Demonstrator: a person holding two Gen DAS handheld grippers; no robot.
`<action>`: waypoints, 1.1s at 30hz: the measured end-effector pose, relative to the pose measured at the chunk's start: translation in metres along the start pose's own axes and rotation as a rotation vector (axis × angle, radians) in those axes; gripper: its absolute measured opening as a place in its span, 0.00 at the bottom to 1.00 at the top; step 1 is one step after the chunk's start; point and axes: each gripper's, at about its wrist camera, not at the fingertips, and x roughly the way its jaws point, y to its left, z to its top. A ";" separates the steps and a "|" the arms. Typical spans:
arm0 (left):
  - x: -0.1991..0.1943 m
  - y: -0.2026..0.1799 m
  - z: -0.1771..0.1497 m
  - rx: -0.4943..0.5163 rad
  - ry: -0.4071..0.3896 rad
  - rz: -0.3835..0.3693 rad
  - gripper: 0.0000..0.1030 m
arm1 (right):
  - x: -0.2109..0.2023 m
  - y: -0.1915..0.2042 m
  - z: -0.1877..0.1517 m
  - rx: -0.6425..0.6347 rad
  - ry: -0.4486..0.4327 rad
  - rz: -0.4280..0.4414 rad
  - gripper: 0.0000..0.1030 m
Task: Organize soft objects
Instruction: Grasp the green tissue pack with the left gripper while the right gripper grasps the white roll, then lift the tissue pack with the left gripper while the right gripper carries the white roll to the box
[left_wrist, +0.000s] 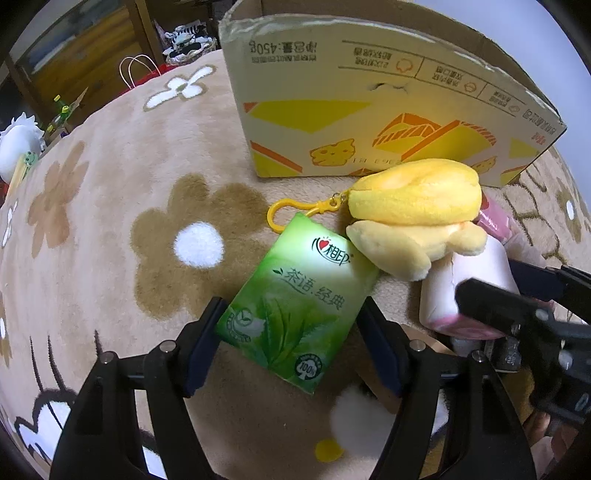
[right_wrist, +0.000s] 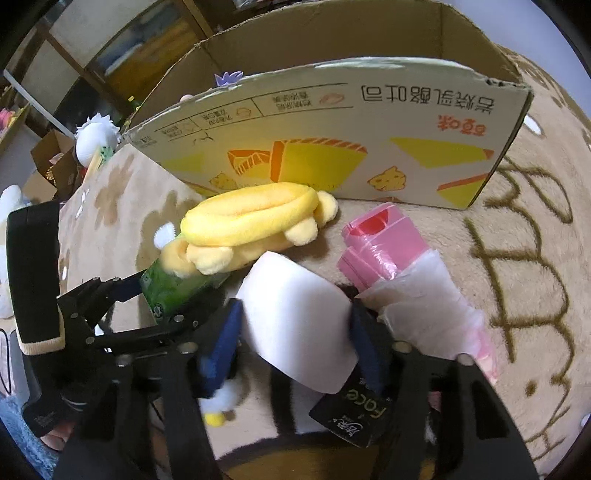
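Observation:
A green tissue pack (left_wrist: 295, 295) lies on the beige flowered blanket (left_wrist: 110, 221). My left gripper (left_wrist: 291, 328) is shut on it, one pad on each long side. A yellow plush (left_wrist: 413, 199) with a yellow clip rests on the pack's far corner. To its right is a white tissue pack (right_wrist: 295, 314), and my right gripper (right_wrist: 295, 328) is shut on it. In the left wrist view, the right gripper (left_wrist: 509, 288) straddles that white tissue pack (left_wrist: 476, 266). The right wrist view shows the left gripper (right_wrist: 166, 299) on the green tissue pack (right_wrist: 173, 288), under the yellow plush (right_wrist: 251, 218).
An open cardboard box (left_wrist: 332, 92) stands just behind the objects, and the right wrist view shows the cardboard box (right_wrist: 332, 122) from its front wall. A pink wrapped pack (right_wrist: 384, 243) lies right of the white one. A black packet (right_wrist: 351, 413) and a small white plush (right_wrist: 221, 402) lie under the right gripper.

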 end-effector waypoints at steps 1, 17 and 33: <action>-0.002 -0.001 0.000 0.001 -0.005 -0.001 0.69 | -0.001 0.000 0.000 0.003 -0.004 -0.001 0.45; -0.044 -0.008 -0.012 0.016 -0.116 0.030 0.68 | -0.058 -0.003 0.002 -0.026 -0.176 -0.043 0.29; -0.132 -0.028 0.002 0.067 -0.383 0.079 0.67 | -0.133 0.000 0.013 -0.041 -0.385 -0.055 0.29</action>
